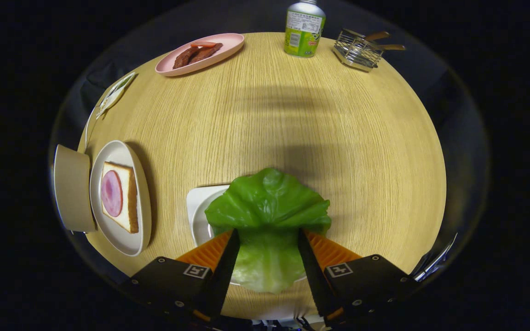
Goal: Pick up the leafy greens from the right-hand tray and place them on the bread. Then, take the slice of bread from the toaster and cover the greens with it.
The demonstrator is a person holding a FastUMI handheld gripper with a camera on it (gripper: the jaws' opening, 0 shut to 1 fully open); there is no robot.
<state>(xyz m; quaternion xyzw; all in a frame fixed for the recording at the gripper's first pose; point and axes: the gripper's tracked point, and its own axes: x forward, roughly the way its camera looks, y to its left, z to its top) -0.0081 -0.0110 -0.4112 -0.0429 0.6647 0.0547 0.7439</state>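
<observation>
— Which way does the leaf run?

— We see the leafy greens (268, 216) lying lengthwise along the fingers: the pale, ribbed stem end sits low between them, and the broad, darker, ruffled top fans out just ahead of the tips, toward the far side of the desk (292, 119).

— And the gripper (267, 241)?

— Its two fingers (226, 257) stand one on each side of the leaf's narrow lower part, pressed against its edges, so we read them as closed on the greens. The leaf looks glossy and smooth, bright green above and lighter, almost yellowish, near the stem.

— Where is it, exactly?

— Over the white tray (197, 207), whose corner shows just left of the leaf. We cannot tell whether the leaf is lifted off it or resting on it.

— And the bread?

— Well apart to the left: a slice of bread (127, 197) with a round pink slice of ham (111, 193) on top, lying flat on a white plate (120, 239). A tan box (72, 188) sits just beyond that plate.

— Farther off?

— We see a pink plate (228, 46) with dark strips of meat (198, 54), a green can (304, 28) standing upright, and a wire rack (357, 49) beside it, all at the far edge of the desk.
</observation>
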